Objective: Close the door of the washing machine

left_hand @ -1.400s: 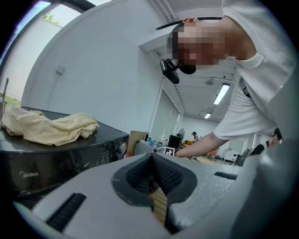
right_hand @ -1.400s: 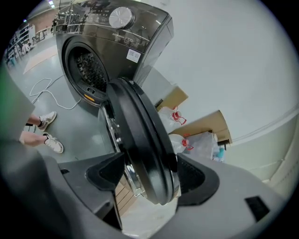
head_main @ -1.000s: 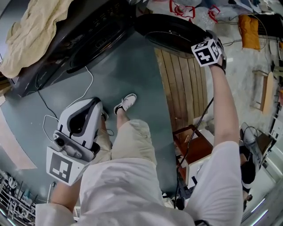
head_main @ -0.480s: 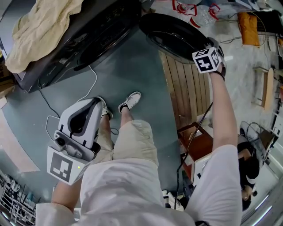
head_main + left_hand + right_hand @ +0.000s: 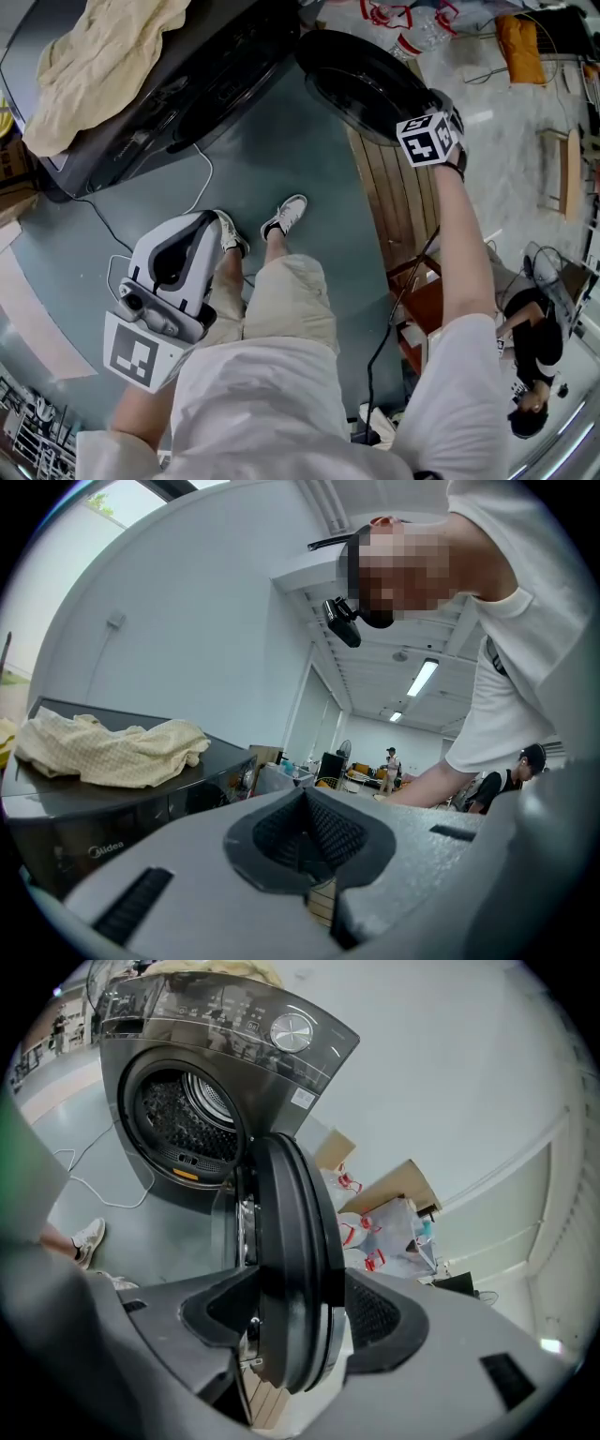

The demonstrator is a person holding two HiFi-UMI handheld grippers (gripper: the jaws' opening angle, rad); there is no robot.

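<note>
The dark front-loading washing machine (image 5: 169,84) stands at the upper left of the head view, its round black door (image 5: 361,80) swung wide open. My right gripper (image 5: 441,105) straddles the door's free rim. In the right gripper view the door's edge (image 5: 291,1241) fills the gap between the jaws of my right gripper (image 5: 300,1321), which are closing onto it, with the open drum (image 5: 192,1115) behind. My left gripper (image 5: 199,223) hangs low beside the person's leg, shut and empty, away from the machine. In its own view, my left gripper (image 5: 305,832) has its pads together.
A cream cloth (image 5: 103,47) lies on top of the machine. A white cable (image 5: 192,178) trails over the grey floor. Wooden slats (image 5: 394,197) and a red-brown stool (image 5: 422,314) stand under my right arm. Another person (image 5: 530,347) is at the lower right.
In the head view the right hand, staying at the door's rim, has shifted a little left and down. The left gripper has drifted slightly right.
</note>
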